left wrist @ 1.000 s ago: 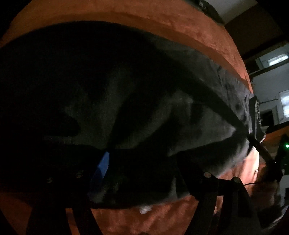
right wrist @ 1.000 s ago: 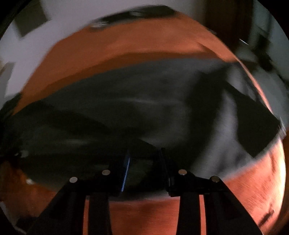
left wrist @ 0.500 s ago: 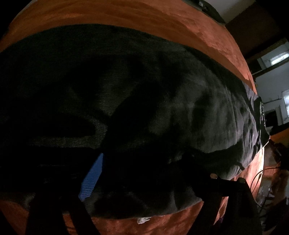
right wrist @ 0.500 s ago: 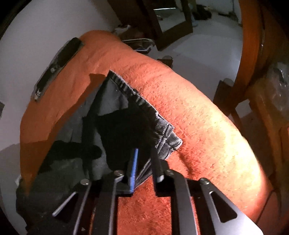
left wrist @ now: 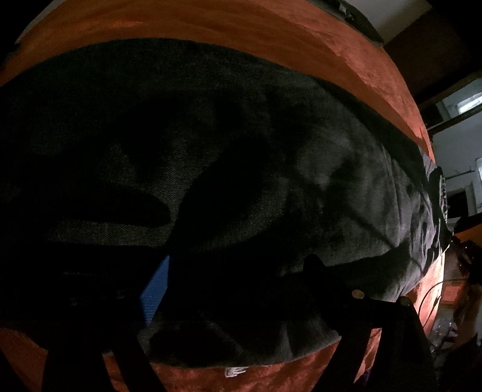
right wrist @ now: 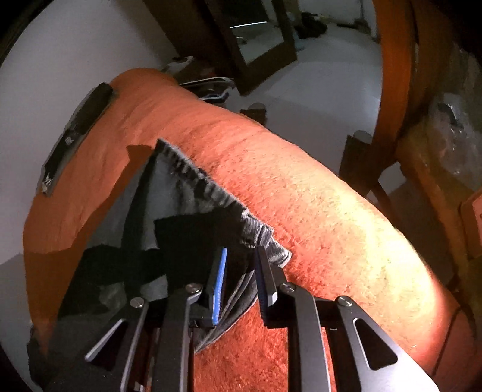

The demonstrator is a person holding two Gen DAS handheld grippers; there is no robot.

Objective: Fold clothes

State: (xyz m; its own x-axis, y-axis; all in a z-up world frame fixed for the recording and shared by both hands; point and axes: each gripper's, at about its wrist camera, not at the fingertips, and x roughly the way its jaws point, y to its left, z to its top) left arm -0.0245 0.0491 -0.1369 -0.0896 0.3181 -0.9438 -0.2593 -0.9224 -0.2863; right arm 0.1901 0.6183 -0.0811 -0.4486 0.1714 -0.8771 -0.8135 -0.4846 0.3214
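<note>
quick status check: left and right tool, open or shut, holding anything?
Left tool: open wide over the dark garment, gripping nothing.
Right tool: shut on the garment's folded edge.

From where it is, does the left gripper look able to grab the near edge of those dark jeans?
Probably yes. The left gripper hangs just over the jeans with its fingers spread wide, and the near edge lies flat on the orange blanket right below. Nothing appears to lie between them, though the picture is very dark.
</note>
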